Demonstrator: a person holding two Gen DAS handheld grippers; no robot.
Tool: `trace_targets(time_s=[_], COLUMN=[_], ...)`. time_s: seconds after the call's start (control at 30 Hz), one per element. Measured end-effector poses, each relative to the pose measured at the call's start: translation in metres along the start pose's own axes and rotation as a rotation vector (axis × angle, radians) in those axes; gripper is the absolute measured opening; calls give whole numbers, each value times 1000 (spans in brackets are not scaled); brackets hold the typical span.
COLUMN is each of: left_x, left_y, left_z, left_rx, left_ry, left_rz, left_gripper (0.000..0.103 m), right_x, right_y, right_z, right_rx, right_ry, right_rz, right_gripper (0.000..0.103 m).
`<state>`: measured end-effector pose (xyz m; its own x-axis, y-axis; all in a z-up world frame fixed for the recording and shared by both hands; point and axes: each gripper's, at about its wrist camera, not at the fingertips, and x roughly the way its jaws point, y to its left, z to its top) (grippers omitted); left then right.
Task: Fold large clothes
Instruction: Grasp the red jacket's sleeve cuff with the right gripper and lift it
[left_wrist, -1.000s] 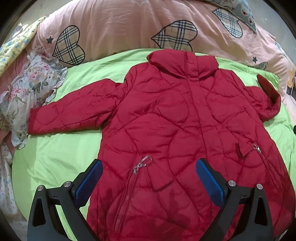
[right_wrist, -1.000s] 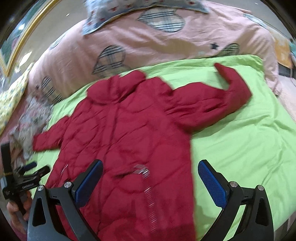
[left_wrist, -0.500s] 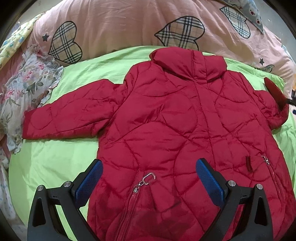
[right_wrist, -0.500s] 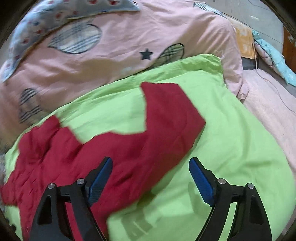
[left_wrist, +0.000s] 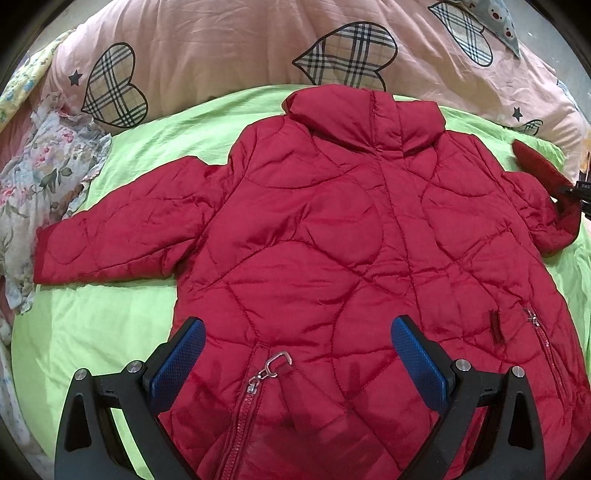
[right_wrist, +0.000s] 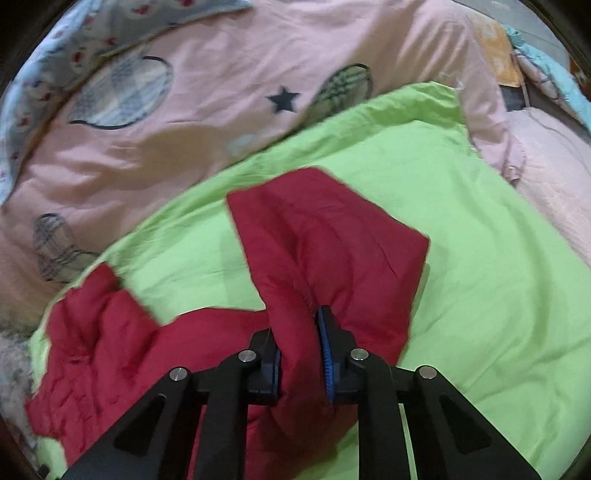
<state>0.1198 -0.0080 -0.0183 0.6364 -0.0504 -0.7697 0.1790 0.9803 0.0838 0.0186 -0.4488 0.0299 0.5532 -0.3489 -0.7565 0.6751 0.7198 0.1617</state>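
Red quilted jacket (left_wrist: 332, 236) lies spread flat on your lime-green sheet (left_wrist: 96, 325), pink heart-print duvet (left_wrist: 221, 48) beyond, while your left gripper (left_wrist: 295, 365) hovers wide apart and your right gripper (right_wrist: 299, 354) is closing, clamped on the right sleeve (right_wrist: 325, 240).

jacket (left_wrist: 332, 240) hem cut off below, right-view bedding (right_wrist: 184, 122) motion-blurred

Left wrist view: above jacket (left_wrist: 332, 240) hem, facing collar, angled down.
Right wrist view: close on sleeve (right_wrist: 332, 251), angled down.
Shared: jacket, green sheet (right_wrist: 480, 221), pink quilt (left_wrist: 221, 48).
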Motion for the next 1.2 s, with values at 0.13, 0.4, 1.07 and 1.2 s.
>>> trace_targets(time_s=[0.13,0.4,1.07,1.2], left_x=[-4,-7,81,129], left_y=[1,15,71,57], left_z=[-3,-6,57,77], left_rx=[-12,-43,-237,-236], left_ry=[-4,2,113,195], left_rz=[-22,-53,-368,-431], left_gripper=[101,101,101,70], right_x=[-24,-65,-7,-10], right_y=[30,125,248,247], right_z=[-16,-67,-195,-193], right_rx=[-51,-231,-694,-700], right_ry=[-18,-21,283,278], right_rz=[107,330,487,498], right_gripper=[15,15,19,20])
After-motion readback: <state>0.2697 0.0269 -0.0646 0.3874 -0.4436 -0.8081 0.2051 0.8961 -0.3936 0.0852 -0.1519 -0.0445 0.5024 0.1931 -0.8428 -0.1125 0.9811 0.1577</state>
